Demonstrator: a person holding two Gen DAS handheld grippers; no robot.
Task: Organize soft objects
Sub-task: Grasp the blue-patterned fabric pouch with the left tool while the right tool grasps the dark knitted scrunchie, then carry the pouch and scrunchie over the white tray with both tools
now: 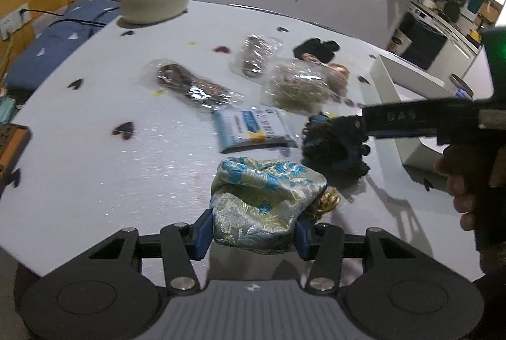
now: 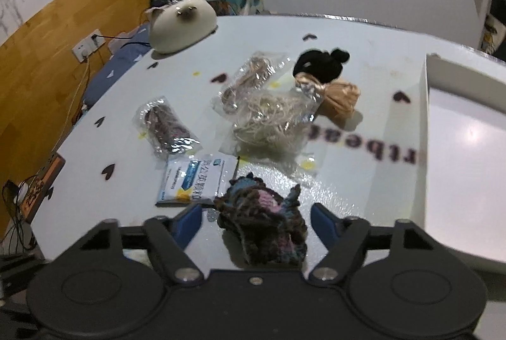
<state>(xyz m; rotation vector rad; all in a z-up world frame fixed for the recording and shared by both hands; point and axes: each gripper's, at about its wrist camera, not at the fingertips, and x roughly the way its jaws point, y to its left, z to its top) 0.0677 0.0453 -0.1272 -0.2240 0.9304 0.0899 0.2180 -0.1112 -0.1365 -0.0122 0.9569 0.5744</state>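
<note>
My left gripper (image 1: 251, 234) is shut on a blue and silver brocade pouch (image 1: 265, 197) just above the white table (image 1: 126, 175). My right gripper (image 2: 256, 221) stands open around a dark crocheted piece (image 2: 264, 229) that lies between its blue fingers (image 2: 186, 224) without touching them; the same piece (image 1: 333, 147) shows in the left wrist view under the right gripper's finger (image 1: 348, 122). A white tray (image 2: 468, 150) stands to the right.
On the table lie a blue and white packet (image 2: 196, 179), clear bags of cord (image 2: 167, 125) and pale string (image 2: 268, 122), a black scrunchie (image 2: 319, 62), a tan fabric bundle (image 2: 341, 101) and a cat-shaped lamp (image 2: 182, 24).
</note>
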